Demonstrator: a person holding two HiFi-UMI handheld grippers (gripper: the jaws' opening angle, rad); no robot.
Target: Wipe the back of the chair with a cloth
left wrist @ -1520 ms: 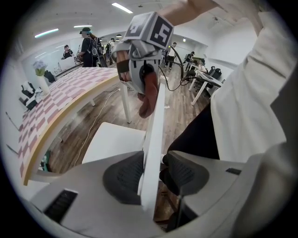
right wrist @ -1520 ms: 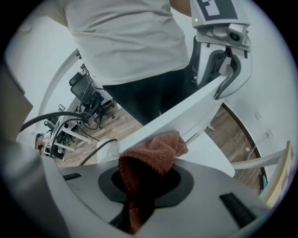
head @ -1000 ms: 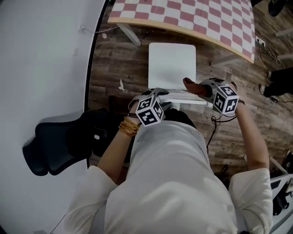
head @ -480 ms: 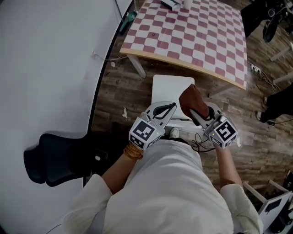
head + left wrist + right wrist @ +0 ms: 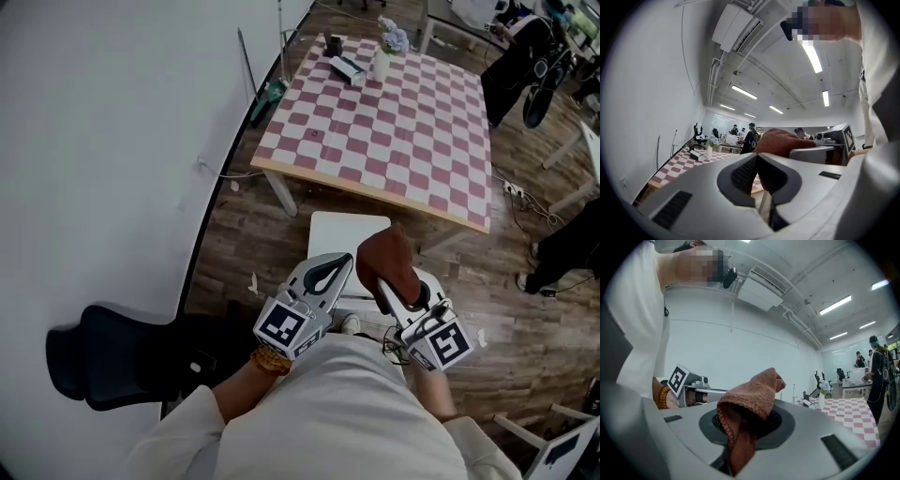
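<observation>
While our R gripper (image 5: 398, 298) squeezes the cloth (image 5: 384, 261) & L gripper (image 5: 330, 272) is closed, empty, the chair (image 5: 342, 234) sits down below both.

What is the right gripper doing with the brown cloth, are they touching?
Touching. The right gripper view shows the brown cloth pinched between the jaws of the right gripper, which are shut on it, with its free end sticking up above them.

Checkered table (image 5: 394, 122) on wood floor (image 5: 234, 225) beside white wall (image 5: 94, 141).
</observation>
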